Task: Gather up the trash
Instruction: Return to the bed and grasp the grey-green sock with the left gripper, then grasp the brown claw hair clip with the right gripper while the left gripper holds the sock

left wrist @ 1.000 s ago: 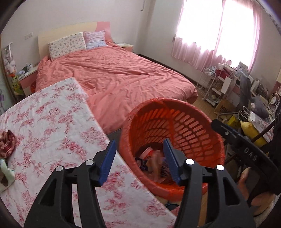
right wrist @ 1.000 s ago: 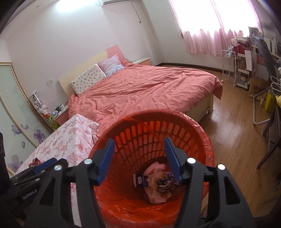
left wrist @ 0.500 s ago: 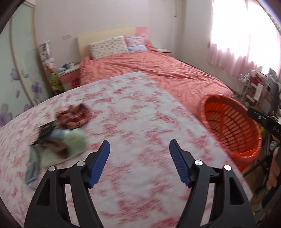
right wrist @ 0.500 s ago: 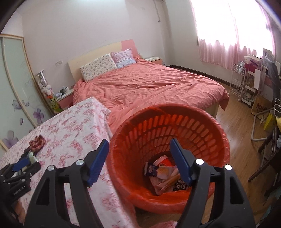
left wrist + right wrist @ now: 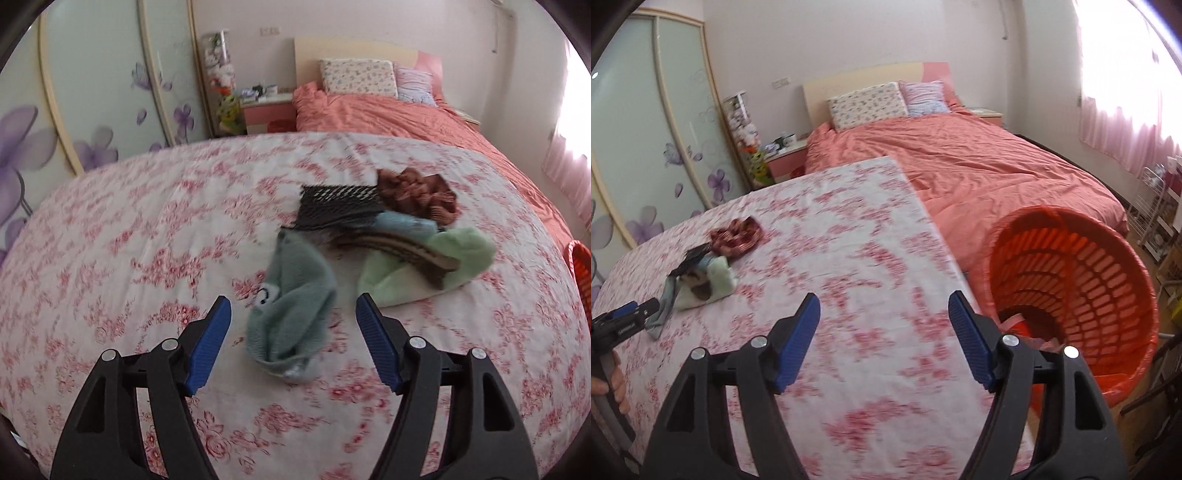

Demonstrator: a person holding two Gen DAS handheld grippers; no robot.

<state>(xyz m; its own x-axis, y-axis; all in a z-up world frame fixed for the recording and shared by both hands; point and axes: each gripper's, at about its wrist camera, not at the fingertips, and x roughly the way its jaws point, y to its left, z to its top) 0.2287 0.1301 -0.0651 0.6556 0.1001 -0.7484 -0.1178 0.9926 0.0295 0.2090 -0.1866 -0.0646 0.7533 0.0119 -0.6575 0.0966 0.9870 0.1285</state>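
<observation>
While spread across most of both views, floral tablecloth (image 5: pixel 147 229) covering a table, white with pink-red blossoms, blurred in places. Beyond its far edge, a bed (image 5: pixel 979 162) under a salmon cover, two pillows (image 5: pixel 868 105) against the headboard. To the far left, sliding wardrobe doors (image 5: pixel 92 92) with purple flowers, and a pink nightstand (image 5: pixel 267 110) between doors and bed. To the right of the table, on the floor in the right wrist view, an orange slotted basket (image 5: pixel 1108 280) lined with an orange bag, tipped toward the camera, some scraps of trash (image 5: pixel 1019 325) at its bottom.

On the cloth, toward the far right in the left wrist view, a small heap of trash: a grey-green sock (image 5: pixel 291 306) nearest, lying lengthwise; just right of it a pale green cloth (image 5: pixel 458 254) with a brown curved clip-like piece (image 5: pixel 399 247) across it; behind those a black mesh piece (image 5: pixel 336 206) and a crumpled reddish-brown scrap (image 5: pixel 417 192), all touching or overlapping.

Left gripper (image 5: pixel 293 339) angled down over the near end of the sock, blue pads wide apart, sock between them in the view but not pinched; nothing held. Right gripper (image 5: pixel 884 339) over bare cloth near the table's right edge, jaws equally wide, nothing between them. At the left edge of the right wrist view, a hand (image 5: pixel 613 387) on the left gripper's handle.
</observation>
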